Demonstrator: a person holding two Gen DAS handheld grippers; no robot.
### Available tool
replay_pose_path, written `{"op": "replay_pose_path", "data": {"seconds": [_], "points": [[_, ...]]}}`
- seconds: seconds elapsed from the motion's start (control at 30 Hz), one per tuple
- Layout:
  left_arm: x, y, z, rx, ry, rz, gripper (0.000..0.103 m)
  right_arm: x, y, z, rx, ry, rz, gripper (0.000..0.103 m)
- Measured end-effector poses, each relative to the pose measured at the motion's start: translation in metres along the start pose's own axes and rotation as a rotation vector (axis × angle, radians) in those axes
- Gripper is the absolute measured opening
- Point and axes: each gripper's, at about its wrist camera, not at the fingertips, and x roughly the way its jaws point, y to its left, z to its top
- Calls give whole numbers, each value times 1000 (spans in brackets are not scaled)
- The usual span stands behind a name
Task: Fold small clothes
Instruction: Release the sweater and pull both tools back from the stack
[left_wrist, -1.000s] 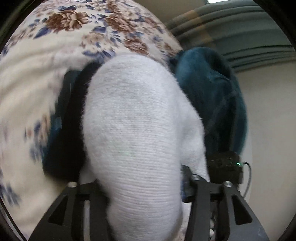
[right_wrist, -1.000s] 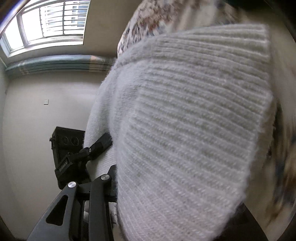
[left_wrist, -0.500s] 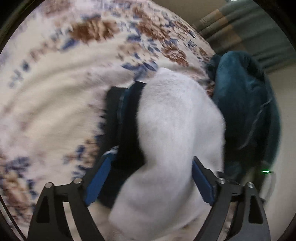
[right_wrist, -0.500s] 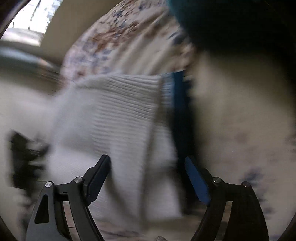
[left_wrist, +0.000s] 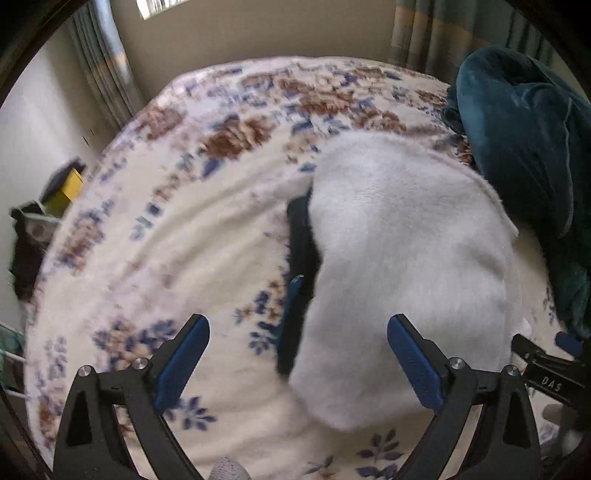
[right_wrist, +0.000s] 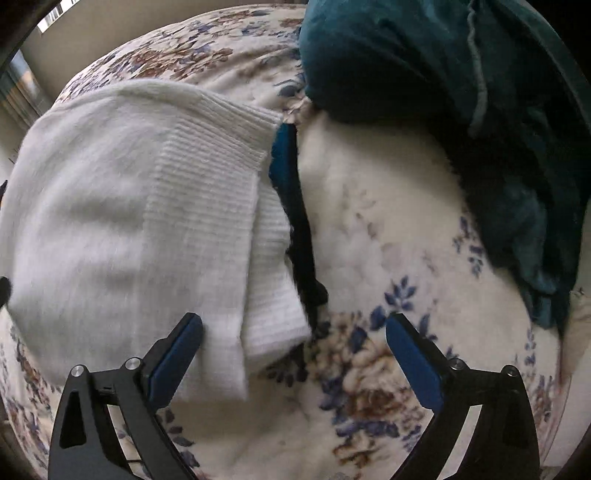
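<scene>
A white knit sock pair (left_wrist: 399, 258) lies folded on the floral bedspread (left_wrist: 166, 229), on top of a dark blue and black garment (left_wrist: 301, 240) whose edge shows beside it. In the right wrist view the white socks (right_wrist: 129, 221) show ribbed cuffs, with the dark garment (right_wrist: 295, 206) along their right side. My left gripper (left_wrist: 297, 354) is open and empty, just behind the socks. My right gripper (right_wrist: 293, 347) is open and empty, its left finger over the sock's near edge.
A heap of teal cloth (left_wrist: 528, 166) lies at the right of the bed, also in the right wrist view (right_wrist: 461, 110). The right gripper's body (left_wrist: 550, 373) shows at the lower right. Walls, curtains and a yellow and black object (left_wrist: 62, 188) lie beyond the bed's edge.
Both grippers have let go of the white socks, opened and pulled back. The socks now lie flat on the dark garment.
</scene>
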Motion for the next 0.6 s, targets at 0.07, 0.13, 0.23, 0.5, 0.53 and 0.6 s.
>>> {"op": "replay_pose_path", "data": {"seconds": [0.07,0.13,0.23,0.5,0.53,0.6], "points": [[-19,-3,-6,23,-33,39,99,-13,-1,-5,12,-26,-10,101],[-38,-6,-14,43,-47,67,99,-30,-2,-12,19,-49,-17,101],[-69,-9,-27,53,-56,55,99,-68,-5,-29,28,-83,-4,101],[-193,1,-56,6,-119,18,99,-203,-21,-90,8,-206,-21,101],[-214,1,-61,6,-133,23,99,-220,-23,-97,7,-215,-23,101],[-252,1,-71,12,-163,28,99,-260,-28,-114,-5,-245,-23,101]]}}
